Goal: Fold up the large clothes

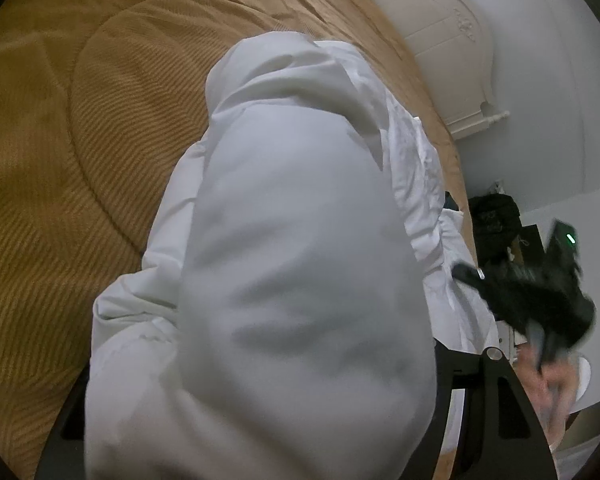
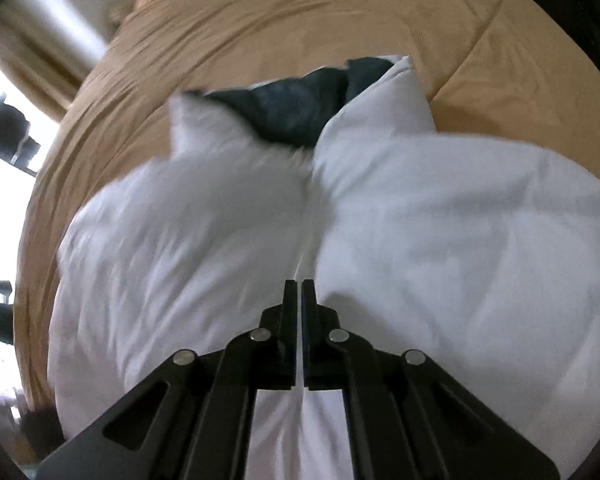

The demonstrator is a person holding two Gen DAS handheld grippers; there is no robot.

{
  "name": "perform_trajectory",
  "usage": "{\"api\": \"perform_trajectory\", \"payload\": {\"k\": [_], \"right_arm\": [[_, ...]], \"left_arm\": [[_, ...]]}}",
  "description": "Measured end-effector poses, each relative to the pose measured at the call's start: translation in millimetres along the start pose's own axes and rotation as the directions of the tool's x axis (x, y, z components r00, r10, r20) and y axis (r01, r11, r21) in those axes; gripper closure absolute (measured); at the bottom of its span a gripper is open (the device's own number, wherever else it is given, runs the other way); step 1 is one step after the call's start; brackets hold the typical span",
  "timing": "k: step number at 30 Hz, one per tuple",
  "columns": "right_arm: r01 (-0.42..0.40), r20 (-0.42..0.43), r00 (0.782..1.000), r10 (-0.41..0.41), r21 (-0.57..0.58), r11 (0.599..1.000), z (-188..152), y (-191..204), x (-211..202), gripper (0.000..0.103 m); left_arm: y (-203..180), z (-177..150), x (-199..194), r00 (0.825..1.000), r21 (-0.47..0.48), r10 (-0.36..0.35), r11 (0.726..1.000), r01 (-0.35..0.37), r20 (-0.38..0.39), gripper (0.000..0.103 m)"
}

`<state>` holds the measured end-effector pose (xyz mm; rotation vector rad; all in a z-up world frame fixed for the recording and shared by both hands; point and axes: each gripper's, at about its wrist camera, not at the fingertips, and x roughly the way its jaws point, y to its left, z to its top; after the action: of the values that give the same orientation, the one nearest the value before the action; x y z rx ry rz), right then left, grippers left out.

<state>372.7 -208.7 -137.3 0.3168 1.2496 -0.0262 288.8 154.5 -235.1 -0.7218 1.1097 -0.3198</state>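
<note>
The bulky white padded garment (image 2: 380, 220) lies in a puffy heap on the mustard-yellow ribbed bedspread (image 2: 260, 20), filling the centre and lower half of the right wrist view. A dark navy lining or second cloth (image 2: 296, 108) shows in a gap at the top of the heap, between two white points that stick up.

The right tool (image 2: 302, 286), at the lower centre of that view, has its two black fingers pressed together, and a thin pinch of white fabric appears to run up between them, so it seems clamped on the garment. The motion blur suggests a pull is under way.

In the left wrist view the white garment (image 1: 300, 260) bulges so close to the lens that it hides the left tool's fingers; whether they are apart or gripping cloth I cannot tell. The right tool (image 1: 472, 274) and the hand (image 1: 552, 384) holding it show blurred at the lower right, beside the cream carved headboard (image 1: 440, 40).

Judged from this, folding is early or midway: the garment is bunched and uneven, with no flat, squared stack. Smoothing and the closing folds remain.
</note>
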Motion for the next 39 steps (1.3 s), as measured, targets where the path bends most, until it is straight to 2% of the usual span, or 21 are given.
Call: {"api": "perform_trajectory", "payload": {"k": [3, 6, 9, 13, 17, 19, 21, 24, 28, 30, 32, 34, 36, 37, 39], "right_arm": [[0.011, -0.012, 1.0, -0.012, -0.048, 0.999, -36.8, 1.1, -14.5, 0.101], [-0.015, -0.051, 0.999, 0.013, -0.047, 0.999, -77.1, -5.3, -16.0, 0.101], [-0.017, -0.03, 0.999, 0.015, -0.057, 0.998, -108.1, -3.8, -25.7, 0.101], [-0.053, -0.046, 0.998, 0.052, -0.029, 0.998, -149.7, -12.4, -42.7, 0.101], [-0.054, -0.013, 0.998, 0.054, -0.029, 0.998, -180.8, -10.1, -38.9, 0.102], [-0.07, 0.007, 0.997, 0.071, -0.03, 0.997, -179.6, -13.7, -20.7, 0.102], [-0.12, -0.001, 0.993, 0.12, 0.007, 0.993, -177.4, -28.0, -11.1, 0.103], [-0.18, -0.002, 0.984, 0.18, 0.05, 0.982, -170.4, -42.2, -5.9, 0.103], [-0.196, -0.018, 0.98, 0.198, 0.078, 0.978, -171.7, -57.0, -24.2, 0.103], [-0.224, 0.009, 0.975, 0.224, 0.062, 0.973, -151.8, -50.7, -37.2, 0.102], [-0.189, 0.077, 0.979, 0.187, 0.022, 0.982, -126.5, -49.6, -54.3, 0.101], [-0.176, 0.051, 0.984, 0.173, 0.057, 0.983, -101.0, -56.9, -45.5, 0.101], [-0.206, -0.004, 0.978, 0.208, 0.098, 0.974, -78.8, -62.9, -21.3, 0.102], [-0.222, -0.016, 0.974, 0.225, 0.102, 0.97, -69.9, -63.4, -9.8, 0.103], [-0.205, -0.026, 0.978, 0.208, 0.077, 0.976, -56.4, -57.0, 8.6, 0.103]], "left_arm": [[-2.4, 0.1, 0.0, 1.0, 0.0, 0.009, 1.0, -0.009, -0.003, 0.032], [-7.8, 0.3, -0.3, 1.0, 0.001, 0.017, 1.0, -0.017, -0.006, 0.032], [-12.5, 0.3, -2.1, 0.999, 0.019, 0.04, 0.999, -0.04, 0.001, 0.03], [-19.9, -0.1, -3.2, 0.997, 0.032, 0.073, 0.997, -0.073, 0.004, 0.029], [-24.8, 1.6, -10.5, 0.997, 0.025, 0.074, 0.997, -0.074, 0.002, 0.031], [-29.5, 1.4, -18.5, 0.998, 0.034, 0.066, 0.997, -0.066, 0.008, 0.035], [-38.8, 1.6, -25.1, 0.998, 0.069, 0.063, 0.996, -0.063, 0.009, 0.045], [-64.8, 1.0, -36.1, 0.996, 0.161, 0.089, 0.983, -0.092, 0.023, 0.055], [-90.2, 1.9, -48.3, 0.991, 0.231, 0.127, 0.964, -0.135, 0.049, 0.058], [-92.7, 6.2, -51.9, 0.992, 0.209, 0.118, 0.97, -0.124, 0.04, 0.058], [-94.3, 4.1, -55.2, 0.991, 0.202, 0.126, 0.971, -0.13, 0.035, 0.058], [-100.4, 2.3, -56.8, 0.989, 0.225, 0.141, 0.963, -0.147, 0.041, 0.058], [-108.8, 1.2, -56.7, 0.987, 0.251, 0.153, 0.955, -0.159, 0.042, 0.058], [-113.6, 0.6, -55.3, 0.986, 0.266, 0.161, 0.95, -0.166, 0.043, 0.058], [-120.6, -2.8, -51.9, 0.982, 0.297, 0.181, 0.937, -0.186, 0.046, 0.058]]}}
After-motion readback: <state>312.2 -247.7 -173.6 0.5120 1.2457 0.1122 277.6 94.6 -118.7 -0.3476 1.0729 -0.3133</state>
